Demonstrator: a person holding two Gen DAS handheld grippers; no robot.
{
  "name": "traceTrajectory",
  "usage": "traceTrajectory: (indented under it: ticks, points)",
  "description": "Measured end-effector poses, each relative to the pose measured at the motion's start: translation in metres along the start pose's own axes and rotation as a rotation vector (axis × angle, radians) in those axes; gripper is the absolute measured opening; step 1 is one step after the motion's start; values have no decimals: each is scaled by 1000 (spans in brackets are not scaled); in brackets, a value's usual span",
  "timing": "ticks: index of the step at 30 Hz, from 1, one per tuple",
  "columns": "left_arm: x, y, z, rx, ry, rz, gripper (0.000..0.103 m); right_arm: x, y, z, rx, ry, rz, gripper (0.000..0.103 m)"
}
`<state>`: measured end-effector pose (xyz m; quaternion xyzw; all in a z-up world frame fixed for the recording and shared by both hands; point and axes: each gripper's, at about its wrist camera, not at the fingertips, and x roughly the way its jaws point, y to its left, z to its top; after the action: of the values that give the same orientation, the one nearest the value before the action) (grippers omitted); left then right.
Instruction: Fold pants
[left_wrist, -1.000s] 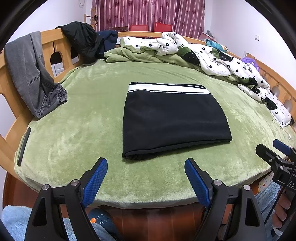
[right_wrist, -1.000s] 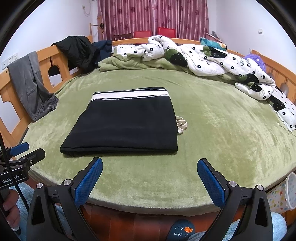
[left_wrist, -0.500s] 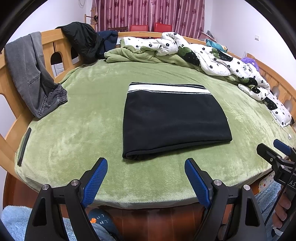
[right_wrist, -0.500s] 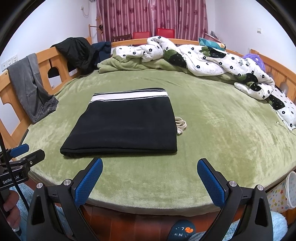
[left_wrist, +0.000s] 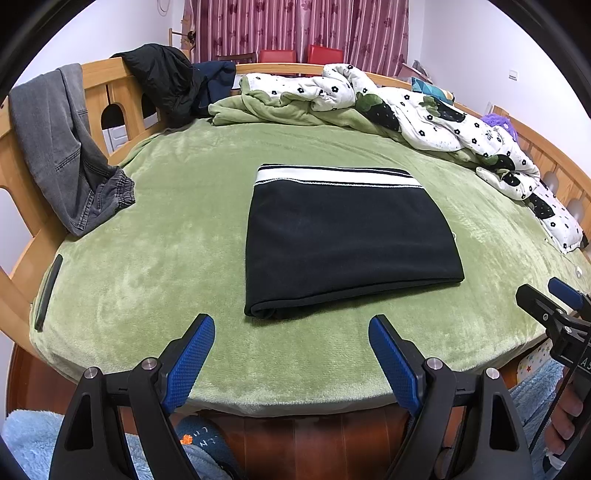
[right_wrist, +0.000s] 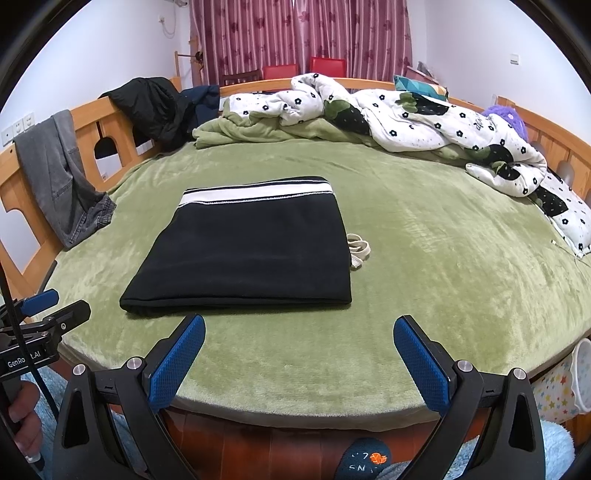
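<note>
The bed (left_wrist: 184, 236) fills both views under a green plush blanket, its wooden rail (left_wrist: 94, 74) draped with grey jeans (left_wrist: 62, 147) and a dark jacket (left_wrist: 166, 81); a flowered quilt (right_wrist: 406, 114) is bunched along the far side, maroon curtains (right_wrist: 295, 33) behind. The black pants (left_wrist: 347, 240) lie mid-bed as a tidy rectangle, white-striped waistband farthest away. Folding looks finished; at most a stray cord (right_wrist: 356, 249) at the right edge wants tucking. Left tongs (left_wrist: 291, 350) and right tongs (right_wrist: 299, 354) hover near the bed's edge, spread wide, empty.
</note>
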<state>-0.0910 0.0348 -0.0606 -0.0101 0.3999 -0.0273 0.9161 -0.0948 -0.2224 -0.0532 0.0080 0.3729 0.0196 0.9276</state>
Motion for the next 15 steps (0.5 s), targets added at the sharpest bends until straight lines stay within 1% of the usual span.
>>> traceTrajectory:
  ticks: [15]
  points:
    - [0,0,0,2,-1,1,84,1,-1,0,0,-1,-3,100]
